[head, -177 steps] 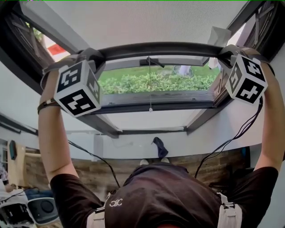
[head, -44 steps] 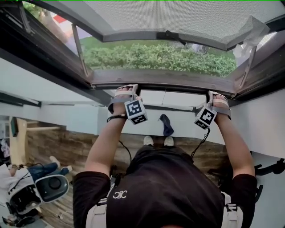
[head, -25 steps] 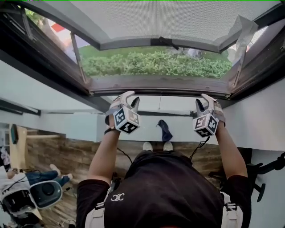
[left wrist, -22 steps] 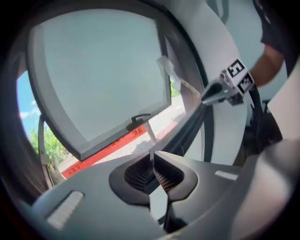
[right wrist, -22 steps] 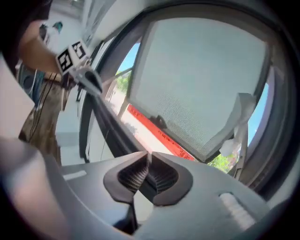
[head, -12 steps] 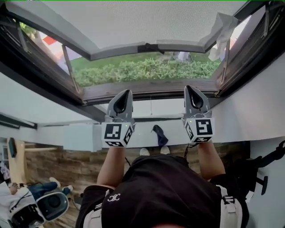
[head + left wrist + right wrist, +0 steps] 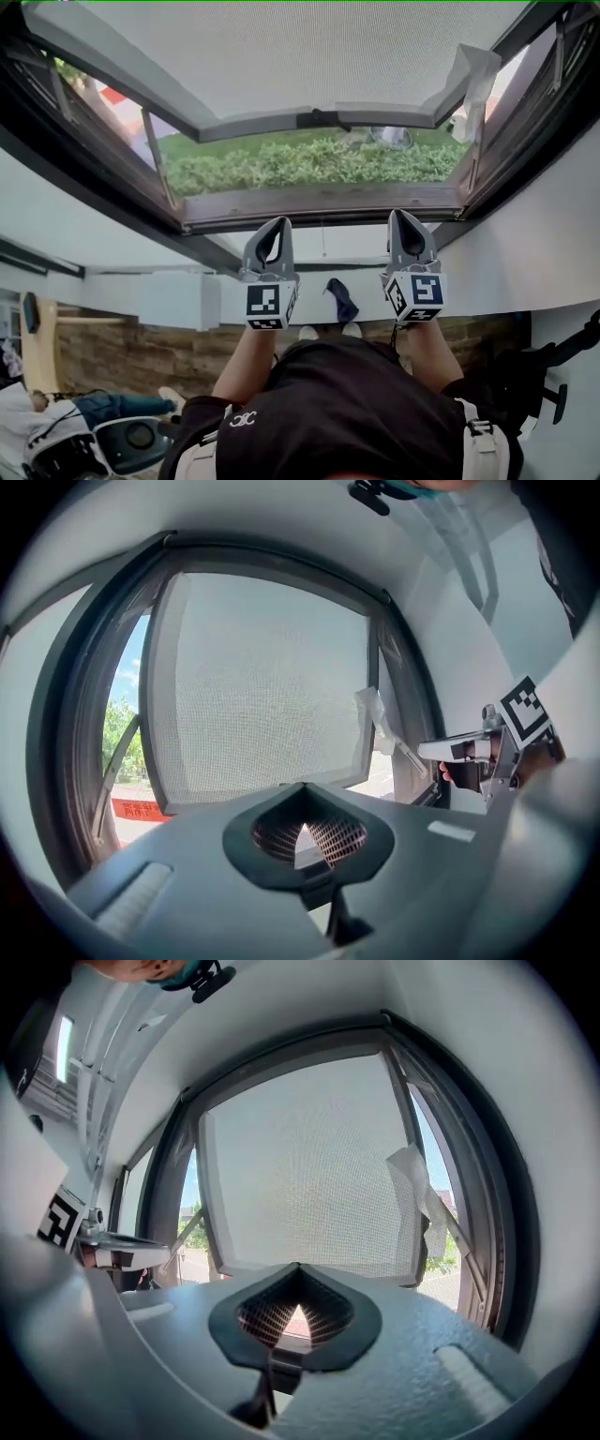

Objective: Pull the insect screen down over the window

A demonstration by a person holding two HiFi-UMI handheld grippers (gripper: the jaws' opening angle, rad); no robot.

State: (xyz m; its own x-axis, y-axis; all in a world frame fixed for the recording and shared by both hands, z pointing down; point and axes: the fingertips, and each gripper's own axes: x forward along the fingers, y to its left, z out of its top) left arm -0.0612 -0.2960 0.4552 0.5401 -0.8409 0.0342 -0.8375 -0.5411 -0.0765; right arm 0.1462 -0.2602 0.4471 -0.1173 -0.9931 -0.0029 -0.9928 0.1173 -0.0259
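Observation:
The grey mesh insect screen (image 7: 309,47) covers the upper part of the window, and its dark bottom bar (image 7: 319,119) hangs partway down. Below the bar the opening shows a green hedge (image 7: 309,164). Both grippers are below the sill (image 7: 319,202), apart from the screen and its bar. My left gripper (image 7: 278,222) is shut and empty, pointing up at the window. My right gripper (image 7: 398,214) is likewise shut with nothing in it. The screen (image 7: 262,686) fills the left gripper view beyond the closed left gripper (image 7: 298,789). In the right gripper view the screen (image 7: 309,1166) stands behind the closed right gripper (image 7: 297,1267).
A crumpled white sheet (image 7: 473,75) hangs at the frame's upper right corner. A thin cord (image 7: 323,239) dangles under the sill. Dark window frames flank the opening. On the wooden floor lie a dark cloth (image 7: 342,302) and a white device (image 7: 131,436) at lower left.
A second ago both grippers stood open just under the sill. Both have since shut and drawn back toward my body. The screen bar has stayed partway down.

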